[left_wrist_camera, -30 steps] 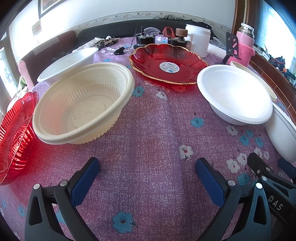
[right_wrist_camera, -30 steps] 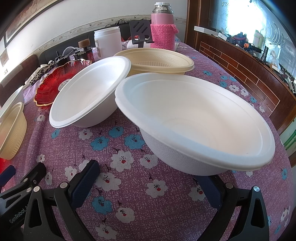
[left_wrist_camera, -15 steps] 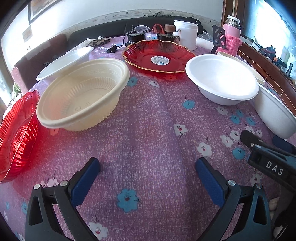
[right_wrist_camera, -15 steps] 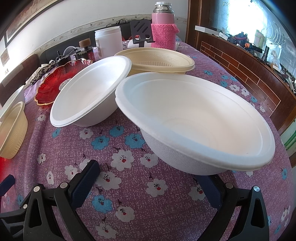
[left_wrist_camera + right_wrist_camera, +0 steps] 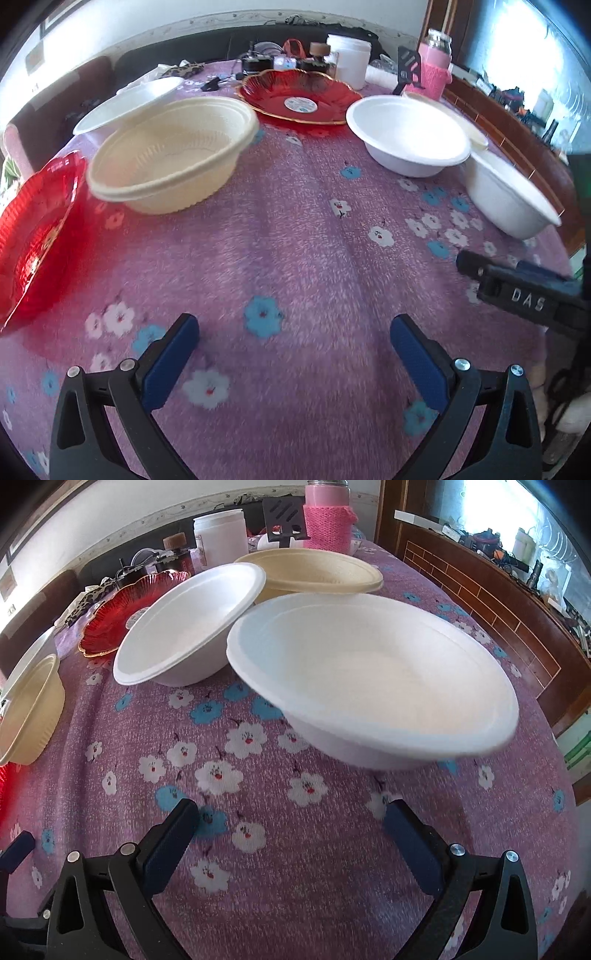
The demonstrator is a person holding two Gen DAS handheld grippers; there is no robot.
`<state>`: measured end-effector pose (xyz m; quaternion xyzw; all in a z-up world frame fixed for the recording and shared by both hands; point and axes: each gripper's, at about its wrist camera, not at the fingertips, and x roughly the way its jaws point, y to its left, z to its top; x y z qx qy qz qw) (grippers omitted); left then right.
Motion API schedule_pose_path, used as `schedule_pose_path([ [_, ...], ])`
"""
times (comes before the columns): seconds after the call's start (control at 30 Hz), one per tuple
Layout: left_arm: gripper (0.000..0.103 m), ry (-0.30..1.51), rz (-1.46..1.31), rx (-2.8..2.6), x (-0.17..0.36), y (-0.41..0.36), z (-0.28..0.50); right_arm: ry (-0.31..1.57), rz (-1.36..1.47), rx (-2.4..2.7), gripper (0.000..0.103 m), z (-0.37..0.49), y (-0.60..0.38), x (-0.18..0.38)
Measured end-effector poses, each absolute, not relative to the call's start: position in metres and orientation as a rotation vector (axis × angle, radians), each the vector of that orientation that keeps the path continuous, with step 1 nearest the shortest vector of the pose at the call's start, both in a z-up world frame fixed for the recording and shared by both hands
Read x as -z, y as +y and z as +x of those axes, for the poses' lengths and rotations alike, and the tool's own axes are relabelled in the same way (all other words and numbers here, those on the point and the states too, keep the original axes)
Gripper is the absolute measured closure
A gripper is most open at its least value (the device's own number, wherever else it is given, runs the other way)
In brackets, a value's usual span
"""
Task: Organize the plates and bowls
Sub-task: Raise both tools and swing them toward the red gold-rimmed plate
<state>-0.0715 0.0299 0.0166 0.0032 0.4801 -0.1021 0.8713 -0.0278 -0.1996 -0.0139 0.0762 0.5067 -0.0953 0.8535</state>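
The right gripper [image 5: 291,834] has wide jaws holding nothing; a white bowl [image 5: 369,675] sits just ahead, near the worktop's [image 5: 258,886] right edge. The left gripper's [image 5: 293,350] jaws are wide too.

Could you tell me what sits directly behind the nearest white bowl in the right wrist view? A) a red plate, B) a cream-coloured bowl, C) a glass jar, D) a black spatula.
B: the cream-coloured bowl shows just past the far rim of the nearest white bowl, while the red plate lies off to the left beyond the second white bowl.
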Motion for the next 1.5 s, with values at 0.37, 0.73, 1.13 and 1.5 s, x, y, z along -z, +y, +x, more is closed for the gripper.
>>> schedule_pose_path([
  [0.37, 0.0, 0.616, -0.024, 0.068, -0.132, 0.093, -0.127, 0.759, 0.142, 0.076, 0.001, -0.112, -0.181, -0.065],
  [0.73, 0.0, 0.212, 0.0, -0.004, -0.316, 0.154, -0.185, 0.25, 0.185, -0.025, 0.001, -0.149, -0.172, -0.275],
  [1.13, 0.0, 0.113, 0.106, -0.17, -0.449, 0.171, -0.145, 0.166, 0.23, -0.005, 0.001, -0.122, -0.203, -0.469],
  [1.5, 0.0, 0.444, 0.089, 0.024, -0.33, 0.108, 0.046, 0.479, 0.169, -0.013, 0.001, 0.046, -0.201, -0.392],
])
